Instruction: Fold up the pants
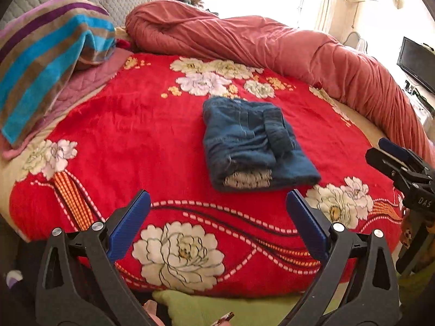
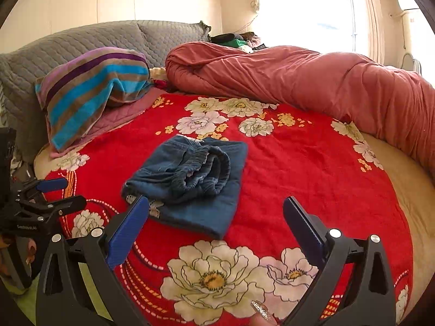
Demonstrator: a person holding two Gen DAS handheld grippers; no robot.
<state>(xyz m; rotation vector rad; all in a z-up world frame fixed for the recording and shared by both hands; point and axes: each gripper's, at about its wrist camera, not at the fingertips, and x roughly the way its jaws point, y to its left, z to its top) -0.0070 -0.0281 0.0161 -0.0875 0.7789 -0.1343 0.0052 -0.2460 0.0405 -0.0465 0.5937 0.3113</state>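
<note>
The blue denim pants (image 1: 252, 144) lie folded into a compact bundle on the red floral blanket (image 1: 136, 141), with the elastic waistband on top. They also show in the right wrist view (image 2: 190, 182). My left gripper (image 1: 217, 203) is open and empty, held a little in front of the bundle's near edge. My right gripper (image 2: 216, 210) is open and empty, just in front of the bundle; its left finger overlaps the bundle's near left corner in view. The right gripper also shows at the left wrist view's right edge (image 1: 402, 163). The left gripper shows at the right wrist view's left edge (image 2: 51, 193).
A rolled pink-red duvet (image 1: 272, 40) lies along the far and right side of the bed. A striped towel (image 1: 46, 62) covers a pillow at the far left, against a grey quilted headboard (image 2: 81, 43). A dark screen (image 1: 416, 62) stands at the right.
</note>
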